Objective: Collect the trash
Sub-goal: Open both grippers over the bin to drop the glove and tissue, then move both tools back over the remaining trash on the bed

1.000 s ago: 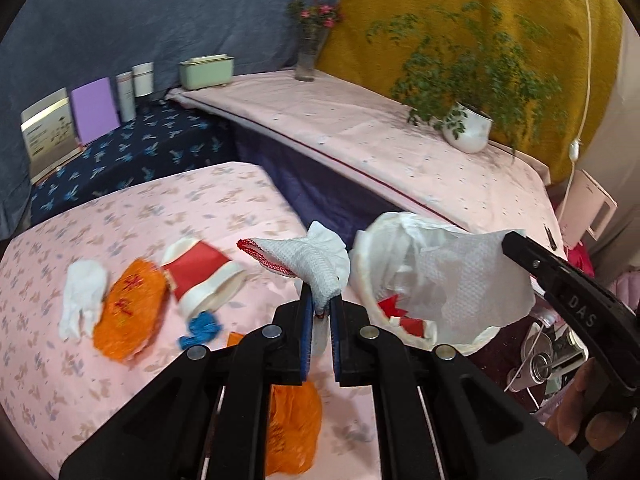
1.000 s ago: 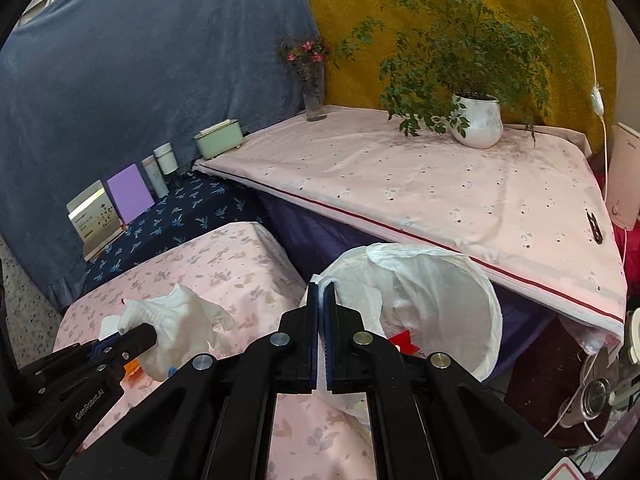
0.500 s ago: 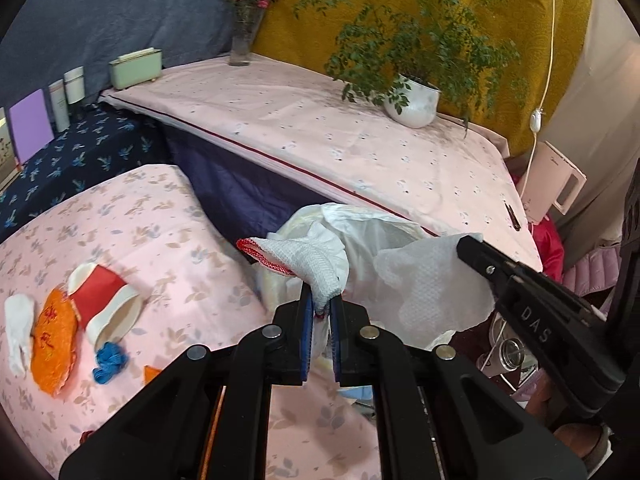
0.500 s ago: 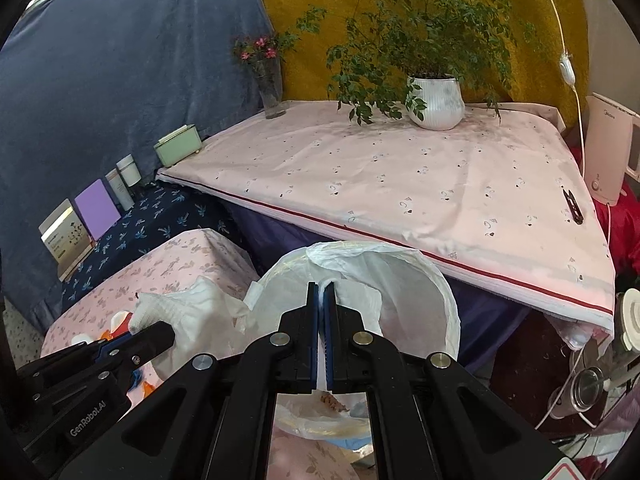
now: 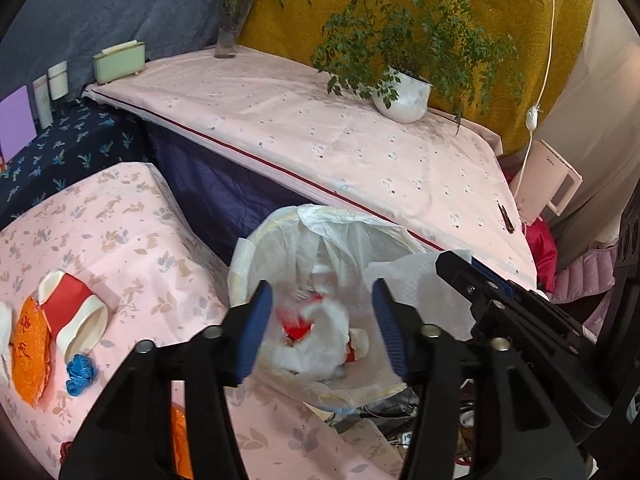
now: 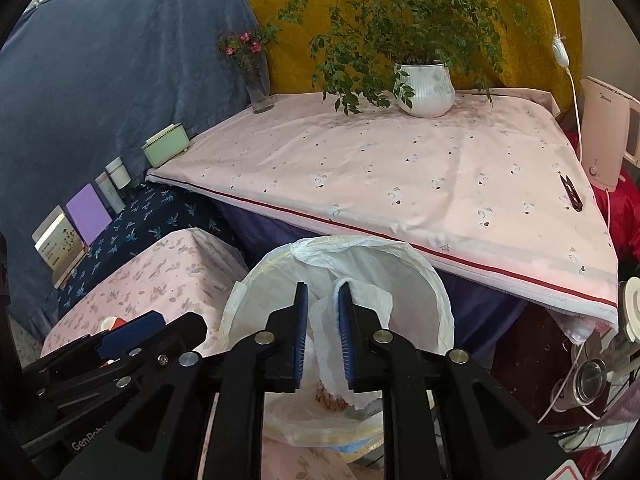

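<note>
A bin lined with a white plastic bag [image 5: 344, 224] stands beside the low pink table [image 5: 132, 216]. My left gripper [image 5: 322, 326] is open above the bin's mouth; a white wad with red trim [image 5: 324, 334] lies blurred inside the bag below it. My right gripper [image 6: 323, 334] is open a little, over the same bin [image 6: 420, 280], with a white tissue [image 6: 332, 340] hanging between its pads. On the table lie a red and white paper cup [image 5: 72, 312], an orange wrapper [image 5: 30, 350] and a blue scrap [image 5: 80, 374].
A larger table under a pink cloth [image 5: 320, 128] stands behind the bin, with a potted plant [image 5: 404, 96], a flower vase [image 5: 230, 28] and a green box [image 5: 118, 62]. A white kettle [image 6: 608, 132] and cables are at the right. More orange trash [image 5: 180, 440] lies near the table's front.
Both grippers moved over the bin. My left gripper opened and the white wad dropped into the bag. My right gripper's jaws parted, with the tissue still between them.
</note>
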`<state>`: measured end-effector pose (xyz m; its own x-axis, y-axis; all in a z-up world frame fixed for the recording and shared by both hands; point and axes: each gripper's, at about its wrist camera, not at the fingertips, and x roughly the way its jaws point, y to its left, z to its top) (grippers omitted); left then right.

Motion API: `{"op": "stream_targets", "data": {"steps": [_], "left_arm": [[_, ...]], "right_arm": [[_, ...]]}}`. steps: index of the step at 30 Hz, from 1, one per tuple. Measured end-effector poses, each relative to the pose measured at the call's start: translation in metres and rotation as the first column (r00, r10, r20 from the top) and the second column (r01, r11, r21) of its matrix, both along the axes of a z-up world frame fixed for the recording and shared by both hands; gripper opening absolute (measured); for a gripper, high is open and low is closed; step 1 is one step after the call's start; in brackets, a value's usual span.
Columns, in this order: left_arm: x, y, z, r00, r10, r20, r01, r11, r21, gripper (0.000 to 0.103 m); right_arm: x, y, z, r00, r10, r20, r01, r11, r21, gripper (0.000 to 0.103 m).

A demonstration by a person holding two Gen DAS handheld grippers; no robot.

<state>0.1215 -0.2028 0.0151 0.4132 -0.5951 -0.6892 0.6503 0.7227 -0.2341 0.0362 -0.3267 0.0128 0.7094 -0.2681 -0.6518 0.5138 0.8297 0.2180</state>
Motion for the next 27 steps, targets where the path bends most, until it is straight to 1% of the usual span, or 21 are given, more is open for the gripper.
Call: {"op": "stream_targets", "data": {"steps": [1, 4, 9, 11, 12, 14, 17, 20, 23, 27], "left_arm": [[0.000, 0.002, 0.001, 1.000, 0.006, 0.005, -0.006, 1.000, 0.004, 0.054], [0.001, 0.010, 0.001, 0.999, 0.033, 0.010, -0.033, 0.999, 0.008, 0.057], [0.002, 0.025, 0.001, 0.997, 0.080, 0.012, -0.080, 0.997, 0.011, 0.057], [0.002, 0.033, 0.002, 0.995, 0.096, 0.018, -0.096, 0.995, 0.008, 0.057], [0.001, 0.037, 0.003, 0.994, 0.103, 0.021, -0.103, 0.995, 0.006, 0.058], [0.001, 0.045, 0.005, 0.992, 0.121, 0.026, -0.121, 0.993, 0.000, 0.059], [0.001, 0.057, 0.007, 0.988, 0.150, 0.031, -0.150, 0.989, -0.008, 0.061], [0.001, 0.068, 0.007, 0.984, 0.174, 0.034, -0.174, 0.985, -0.007, 0.061], [0.001, 0.082, 0.006, 0.979, 0.198, 0.045, -0.198, 0.980, -0.002, 0.061], [0.002, 0.097, 0.001, 0.972, 0.233, 0.030, -0.233, 0.972, 0.000, 0.063]], "right_arm": [[0.000, 0.000, 0.001, 1.000, -0.001, 0.003, 0.001, 1.000, 0.001, 0.023], [-0.001, 0.003, 0.003, 1.000, 0.002, 0.014, -0.002, 1.000, -0.001, 0.034], [0.002, 0.010, 0.008, 1.000, 0.021, 0.018, -0.020, 1.000, -0.019, 0.036], [0.003, 0.012, 0.010, 0.999, 0.029, 0.025, -0.029, 0.999, -0.016, 0.040], [0.005, 0.013, 0.011, 0.999, 0.034, 0.027, -0.033, 0.999, -0.011, 0.045], [0.009, 0.014, 0.008, 0.999, 0.039, 0.024, -0.039, 0.999, 0.000, 0.047], [0.020, 0.010, -0.010, 0.998, 0.049, -0.031, -0.048, 0.999, 0.022, 0.048], [0.026, 0.005, -0.037, 0.993, 0.035, -0.111, -0.030, 0.998, 0.050, 0.048], [0.018, 0.004, -0.057, 0.988, 0.024, -0.150, -0.012, 0.996, 0.084, 0.048], [0.007, 0.009, -0.073, 0.980, 0.023, -0.195, -0.006, 0.996, 0.090, 0.048]]}}
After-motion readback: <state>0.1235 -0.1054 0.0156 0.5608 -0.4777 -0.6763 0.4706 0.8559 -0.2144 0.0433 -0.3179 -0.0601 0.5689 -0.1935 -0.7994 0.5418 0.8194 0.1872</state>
